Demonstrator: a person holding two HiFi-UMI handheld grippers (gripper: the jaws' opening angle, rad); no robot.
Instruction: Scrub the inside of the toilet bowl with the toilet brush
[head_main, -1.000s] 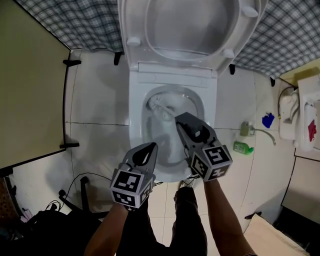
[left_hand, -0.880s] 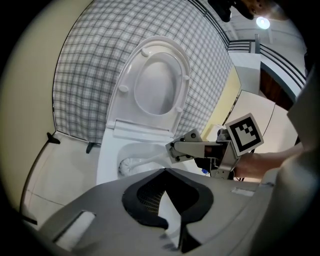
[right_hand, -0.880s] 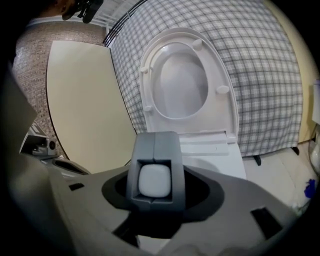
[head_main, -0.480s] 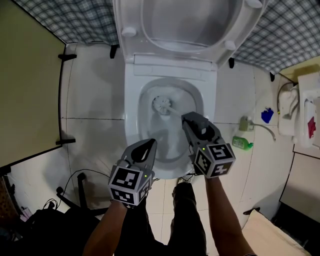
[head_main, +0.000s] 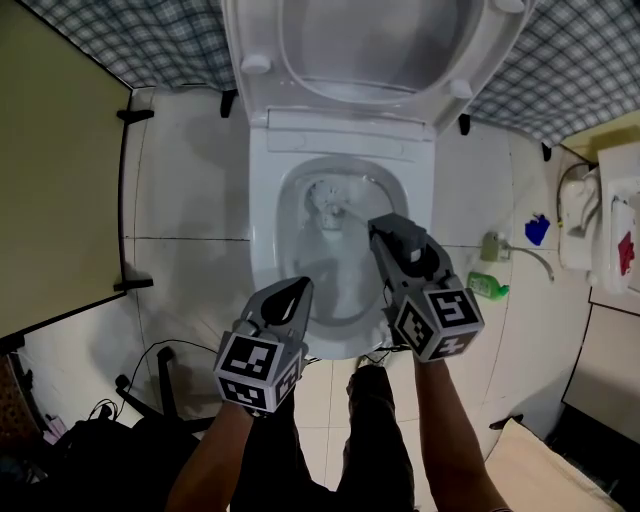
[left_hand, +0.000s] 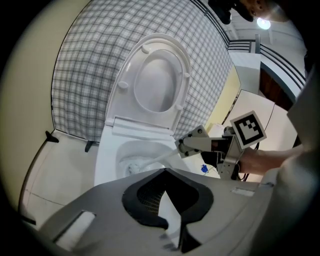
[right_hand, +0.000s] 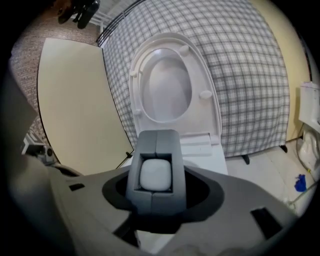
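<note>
Desk: Two grippers in shot. Which one has the work?

Operator: My right gripper (head_main: 388, 235). Its grey jaws are closed snug round the top end of the slim white plastic toilet brush (head_main: 348, 222), parted only by what they're holding. My left gripper (head_main: 294, 292) has its jaws pressed together on nothing and hangs over the front rim, well clear of the brush.

Desk: And the business end?

Operator: That round white bristle head (head_main: 327, 211) is down inside the white ceramic toilet bowl (head_main: 266, 250), toward the back of the basin, below the raised white seat and lid (head_main: 360, 100). It looks to be on the porcelain, but I can't swear to contact from up here.

Desk: How do you expect it to handle?

Operator: Light, I reckon, with a stiff handle (left_hand: 156, 161) and springy bristles. Holding it at the far end gives me reach, but it's a long lever too, so any push at the head will want to twist the handle in the jaws. Wet plastic is slick, so I'd clamp firm and square on that top end. I'd also press gently, so the shaft doesn't flex or skid off the glazed wall.
</note>
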